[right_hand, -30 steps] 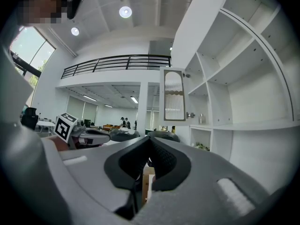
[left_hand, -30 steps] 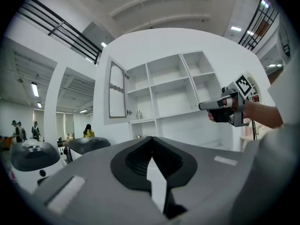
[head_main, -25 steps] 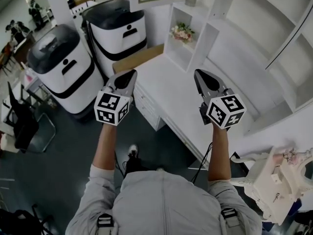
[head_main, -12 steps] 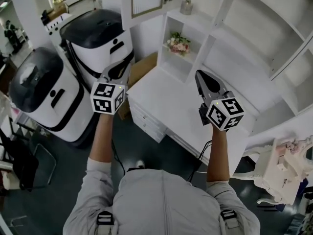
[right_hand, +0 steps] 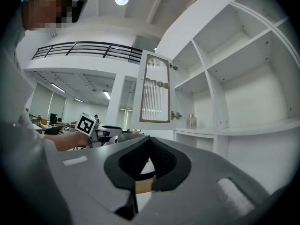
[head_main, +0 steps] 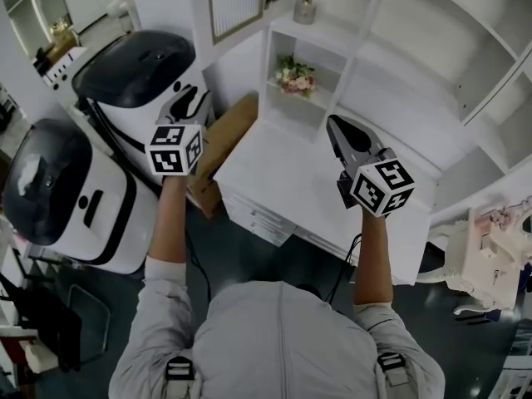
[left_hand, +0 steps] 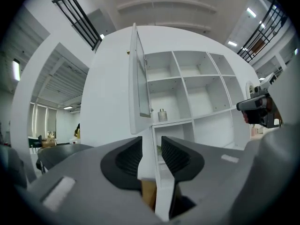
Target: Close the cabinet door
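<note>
The cabinet door (head_main: 236,3), white-framed with a ribbed glass panel, stands swung open at the left end of the white shelf unit (head_main: 391,65). In the left gripper view the door (left_hand: 138,78) shows almost edge-on, straight ahead and above my jaws. In the right gripper view the door (right_hand: 156,89) faces me, its latch at the right edge. My left gripper (head_main: 184,100) (left_hand: 151,148) is open; its jaws have just been opening, with nothing between them. It hangs below and left of the door, apart from it. My right gripper (head_main: 333,125) (right_hand: 149,142) is shut and empty over the desk.
A white desk (head_main: 307,181) with drawers stands under the shelves. A cardboard box (head_main: 223,144) leans at its left end. Two white-and-black machines (head_main: 137,65) (head_main: 50,189) stand to the left. Flowers (head_main: 295,77) and a small bottle (head_main: 304,8) sit in the shelves. A white device (head_main: 495,248) is at the right.
My left gripper has moved forward and left, toward the open door, and its jaws have parted. The right gripper has shifted a little along with the body and stays shut.
</note>
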Demonstrator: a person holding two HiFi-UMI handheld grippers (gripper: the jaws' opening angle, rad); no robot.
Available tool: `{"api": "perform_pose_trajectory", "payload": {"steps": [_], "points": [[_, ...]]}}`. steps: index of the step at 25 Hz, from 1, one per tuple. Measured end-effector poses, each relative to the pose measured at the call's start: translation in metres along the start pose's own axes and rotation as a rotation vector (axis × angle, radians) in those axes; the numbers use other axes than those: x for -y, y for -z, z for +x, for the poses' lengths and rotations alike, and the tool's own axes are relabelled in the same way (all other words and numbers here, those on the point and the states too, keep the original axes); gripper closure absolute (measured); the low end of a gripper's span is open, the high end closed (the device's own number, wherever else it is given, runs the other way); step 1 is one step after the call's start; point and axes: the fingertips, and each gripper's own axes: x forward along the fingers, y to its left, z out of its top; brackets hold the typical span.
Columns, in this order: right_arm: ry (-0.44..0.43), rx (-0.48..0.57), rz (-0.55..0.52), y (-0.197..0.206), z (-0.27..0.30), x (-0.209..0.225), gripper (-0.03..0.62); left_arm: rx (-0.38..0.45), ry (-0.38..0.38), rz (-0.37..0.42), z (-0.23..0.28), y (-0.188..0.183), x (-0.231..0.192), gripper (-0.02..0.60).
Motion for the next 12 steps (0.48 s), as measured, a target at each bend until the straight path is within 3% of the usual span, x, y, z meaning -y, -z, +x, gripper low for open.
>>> {"api": "perform_pose_trajectory", "payload": {"steps": [5, 12], "points": [[0.056, -0.011, 0.01, 0.002, 0.009, 0.006, 0.592, 0.016, 0.009, -0.006, 0.022, -0.002, -0.019, 0.402], [0.08, -0.016, 0.041, 0.005, 0.008, 0.017, 0.592, 0.039, -0.008, -0.001, 0.046, -0.012, -0.034, 0.399]]}}
